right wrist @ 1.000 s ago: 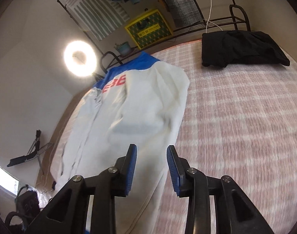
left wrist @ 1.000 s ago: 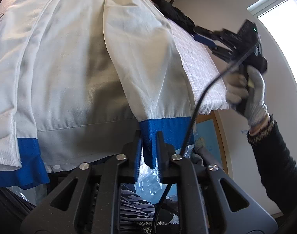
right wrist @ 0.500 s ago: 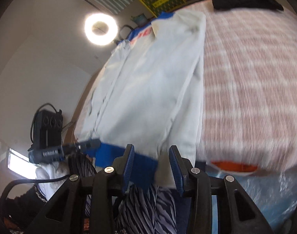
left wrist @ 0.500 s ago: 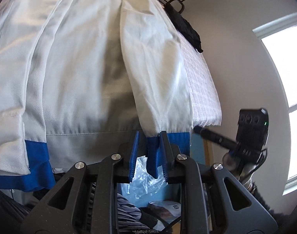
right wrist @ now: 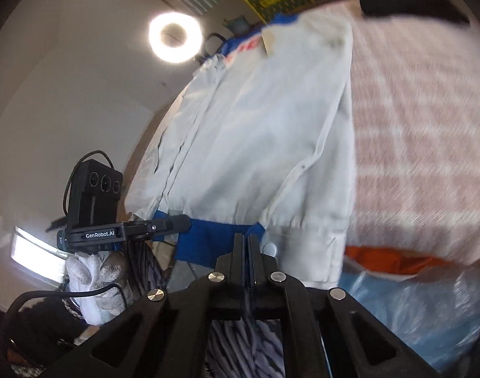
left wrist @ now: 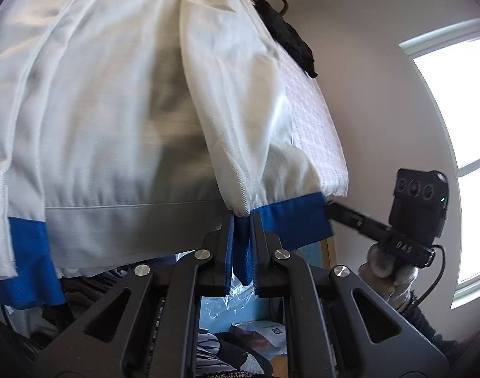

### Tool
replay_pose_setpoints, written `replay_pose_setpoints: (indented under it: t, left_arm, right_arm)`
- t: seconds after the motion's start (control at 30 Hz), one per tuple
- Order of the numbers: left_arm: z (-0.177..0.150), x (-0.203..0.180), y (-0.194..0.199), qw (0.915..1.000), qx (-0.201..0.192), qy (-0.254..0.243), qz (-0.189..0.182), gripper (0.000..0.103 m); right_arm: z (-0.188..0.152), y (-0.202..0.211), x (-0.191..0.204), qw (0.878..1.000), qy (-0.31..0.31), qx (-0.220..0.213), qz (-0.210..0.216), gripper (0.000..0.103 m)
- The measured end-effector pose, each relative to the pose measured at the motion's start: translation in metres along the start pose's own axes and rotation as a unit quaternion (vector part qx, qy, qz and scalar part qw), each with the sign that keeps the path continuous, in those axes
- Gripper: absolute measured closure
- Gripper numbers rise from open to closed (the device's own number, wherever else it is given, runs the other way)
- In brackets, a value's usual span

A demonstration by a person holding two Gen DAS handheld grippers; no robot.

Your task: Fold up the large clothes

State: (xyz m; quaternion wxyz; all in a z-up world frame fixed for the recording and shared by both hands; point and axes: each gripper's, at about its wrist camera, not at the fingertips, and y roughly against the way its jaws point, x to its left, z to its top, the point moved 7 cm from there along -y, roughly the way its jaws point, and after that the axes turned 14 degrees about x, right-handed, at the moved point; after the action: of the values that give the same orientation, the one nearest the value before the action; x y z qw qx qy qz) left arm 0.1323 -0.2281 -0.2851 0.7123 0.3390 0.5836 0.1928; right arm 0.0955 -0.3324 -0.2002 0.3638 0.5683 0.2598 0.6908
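A large white jacket with blue cuffs and red lettering lies on the checked bedcover, its lower end hanging over the near edge. A folded-in sleeve ends in a blue cuff. My left gripper is shut on that cuff's left end. In the right wrist view the jacket fills the middle and my right gripper is shut on the same blue cuff at its right end. Each gripper shows in the other's view, the right one at the cuff's far end, the left one likewise.
The pink checked bedcover spreads to the right, with a black garment folded at its far end. A clear plastic bag and striped cloth sit below the bed edge. A ring light glows at the wall.
My right gripper swung down from above the bed to the jacket's lower edge and shut on the blue cuff. My left gripper kept its hold on the cuff.
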Motion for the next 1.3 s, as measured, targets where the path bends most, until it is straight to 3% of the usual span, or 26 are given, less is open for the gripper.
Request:
replay_pose_setpoints:
  t: [0.2,0.43,0.5,0.53,0.57,0.6,0.8,1.0,1.3]
  left_arm:
    - [0.000,-0.003,-0.028,0.9969,0.017,-0.031,0.070,0.096]
    - [-0.006,-0.015,-0.010,0.9903,-0.001,-0.078,0.114,0.096]
    - [-0.008,-0.022,0.002,0.9884,-0.013,-0.091,0.122,0.096]
    - [-0.010,-0.025,0.009,0.9874,-0.020,-0.096,0.124,0.096]
    - [-0.012,-0.028,0.017,0.9865,-0.028,-0.103,0.124,0.096]
    - [-0.013,-0.031,0.023,0.9858,-0.034,-0.108,0.124,0.096]
    - [-0.023,-0.053,0.065,0.9772,-0.079,-0.148,0.131,0.096]
    - [-0.025,-0.077,0.095,0.9620,-0.116,-0.201,0.144,0.096]
    - [-0.025,-0.102,0.058,0.9551,-0.095,-0.247,0.133,0.093]
  right_arm:
    - [-0.005,-0.015,-0.032,0.998,-0.036,0.014,-0.049,0.103]
    - [-0.006,-0.034,-0.034,0.996,-0.036,0.028,-0.076,0.102]
    - [-0.002,-0.027,-0.024,0.996,-0.028,0.012,-0.084,0.097]
    - [-0.001,-0.021,-0.020,0.996,-0.028,0.002,-0.082,0.090]
    - [0.000,-0.013,-0.015,0.997,-0.031,-0.014,-0.076,0.070]
    - [0.001,-0.006,-0.009,0.996,-0.033,-0.028,-0.074,0.065]
    - [-0.010,0.051,0.035,0.990,-0.016,-0.111,-0.085,0.060]
    - [-0.027,0.107,0.087,0.976,0.002,-0.187,-0.116,0.053]
    - [-0.079,0.177,0.115,0.955,-0.027,-0.264,-0.129,0.045]
